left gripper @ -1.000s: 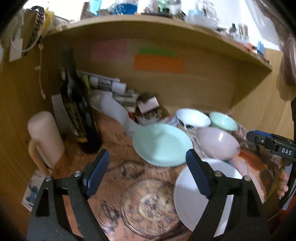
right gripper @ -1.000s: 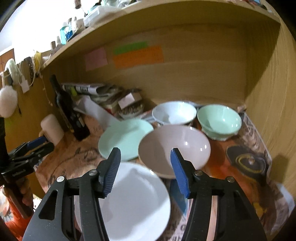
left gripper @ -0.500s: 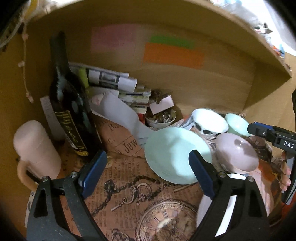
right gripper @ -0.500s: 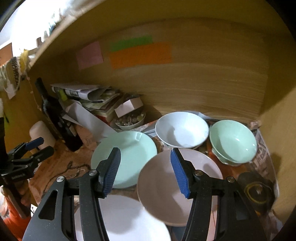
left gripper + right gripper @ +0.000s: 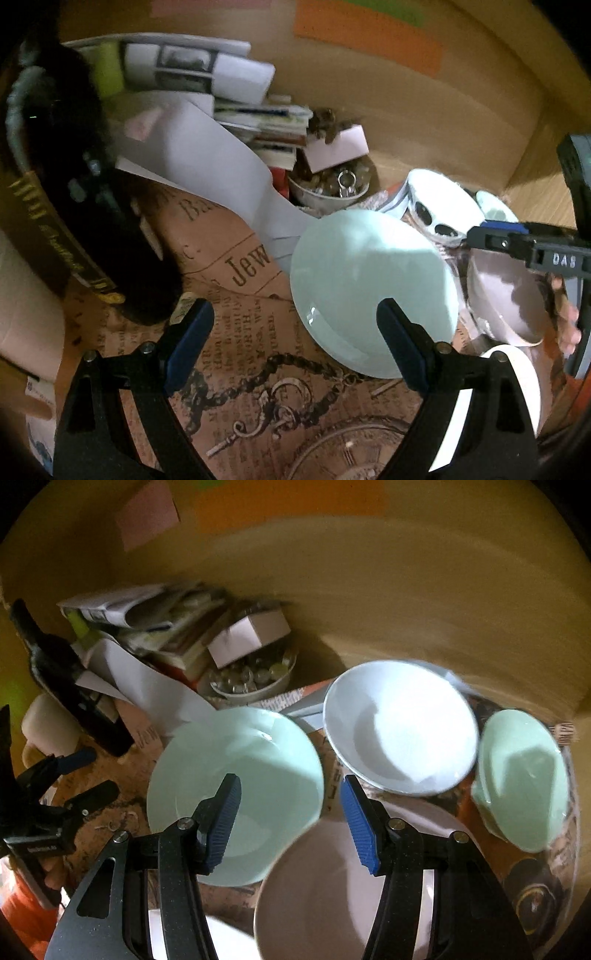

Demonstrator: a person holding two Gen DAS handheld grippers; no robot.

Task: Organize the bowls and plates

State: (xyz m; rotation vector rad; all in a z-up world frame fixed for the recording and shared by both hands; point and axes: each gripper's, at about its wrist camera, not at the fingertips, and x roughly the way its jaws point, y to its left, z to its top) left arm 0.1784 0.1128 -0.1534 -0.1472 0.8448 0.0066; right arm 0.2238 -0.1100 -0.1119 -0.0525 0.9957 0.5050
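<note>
**Sorting not begun; all dishes loose**

Left gripper (image 5: 295,325) and right gripper (image 5: 290,812) gaped wide, empty. Green plate (image 5: 236,775) lay centre, white plate (image 5: 517,376) near. White bowl (image 5: 400,727), green bowl (image 5: 521,779) and pink bowl (image 5: 317,893) stood right, unstacked.

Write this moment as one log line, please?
left gripper: open, empty | right gripper: open, empty | mint plate: on table | pink bowl: beside it

A round pale-green ceramic plate (image 5: 236,775) lies flat on the printed paper, beside an upright glossy white bowl (image 5: 400,725) and a mint-green bowl (image 5: 522,775) at the far right. Nearer the camera sit a pinkish-grey bowl (image 5: 325,890) and a flat white plate (image 5: 517,384).
</note>
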